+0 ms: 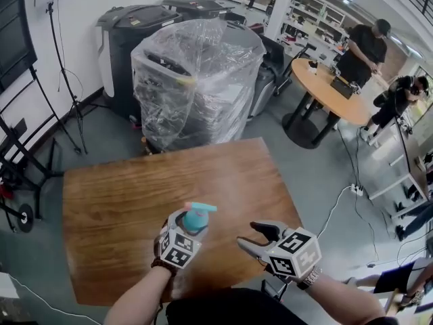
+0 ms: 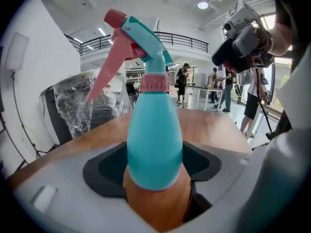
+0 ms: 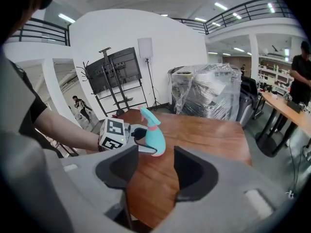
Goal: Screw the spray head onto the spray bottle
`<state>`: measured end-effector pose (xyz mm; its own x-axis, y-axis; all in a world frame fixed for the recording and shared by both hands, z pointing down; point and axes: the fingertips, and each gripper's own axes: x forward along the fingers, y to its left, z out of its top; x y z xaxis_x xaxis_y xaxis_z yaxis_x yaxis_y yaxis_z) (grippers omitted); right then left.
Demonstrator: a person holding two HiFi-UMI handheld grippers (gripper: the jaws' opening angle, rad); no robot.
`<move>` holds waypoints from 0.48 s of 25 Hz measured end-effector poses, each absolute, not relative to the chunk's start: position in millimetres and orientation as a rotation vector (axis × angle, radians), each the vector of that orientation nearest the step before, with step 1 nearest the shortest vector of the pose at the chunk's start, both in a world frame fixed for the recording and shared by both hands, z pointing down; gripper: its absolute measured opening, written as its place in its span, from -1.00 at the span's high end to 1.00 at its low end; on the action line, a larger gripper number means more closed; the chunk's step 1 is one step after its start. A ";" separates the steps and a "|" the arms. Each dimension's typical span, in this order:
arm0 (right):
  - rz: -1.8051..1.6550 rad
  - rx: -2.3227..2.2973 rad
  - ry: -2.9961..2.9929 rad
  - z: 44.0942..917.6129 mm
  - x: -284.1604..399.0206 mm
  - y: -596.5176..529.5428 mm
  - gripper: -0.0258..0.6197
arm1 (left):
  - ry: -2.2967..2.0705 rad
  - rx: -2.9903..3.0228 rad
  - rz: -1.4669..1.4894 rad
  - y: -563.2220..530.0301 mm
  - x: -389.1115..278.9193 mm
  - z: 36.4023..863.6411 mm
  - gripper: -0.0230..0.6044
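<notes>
Spray bottle [image 2: 154, 144], likely light, slippery plastic, sat pinched at its rounded belly by the left gripper [image 1: 190, 225]; right gripper [image 3: 151, 171] hung spread, empty.

I work in an open-plan office-lab hall: plastic-wrapped machines [image 1: 196, 80], a round meeting table [image 1: 323, 92], shelving [image 1: 318, 9], a screen on a stand [image 3: 114, 72], a railed mezzanine [image 3: 233, 13].

Spray bottle [image 2: 154, 144] was teal all over. The spray head [image 2: 141, 42] was teal too, with a pink trigger, pink collar and reddish nozzle tip. Table [image 1: 122, 202] was brown woodgrain. Left gripper [image 1: 191, 221] and right gripper [image 1: 256, 237] were grey, black inside the jaws, with black-and-white square patterns. Round table [image 1: 318, 90] at 2 o'clock was orange-tan.
</notes>
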<state>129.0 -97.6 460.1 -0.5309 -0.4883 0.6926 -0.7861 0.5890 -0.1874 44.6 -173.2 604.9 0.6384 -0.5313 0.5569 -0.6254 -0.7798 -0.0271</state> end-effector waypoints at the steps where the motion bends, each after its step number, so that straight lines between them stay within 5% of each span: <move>1: 0.658 1.010 -2.222 461.7 130.6 -96.0 0.25 | -0.977 2.678 0.825 -178.8 44.9 608.7 -0.26; 12: 0.664 1.020 -2.195 472.7 147.7 -98.5 0.26 | -1.094 2.621 0.781 -211.1 40.5 634.3 -0.27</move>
<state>147.7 -98.5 472.7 -0.5088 -0.4862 0.7105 -0.7984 0.5751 -0.1783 40.5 -211.1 634.3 0.5876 -0.6030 0.5396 -0.7064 -0.7075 -0.0215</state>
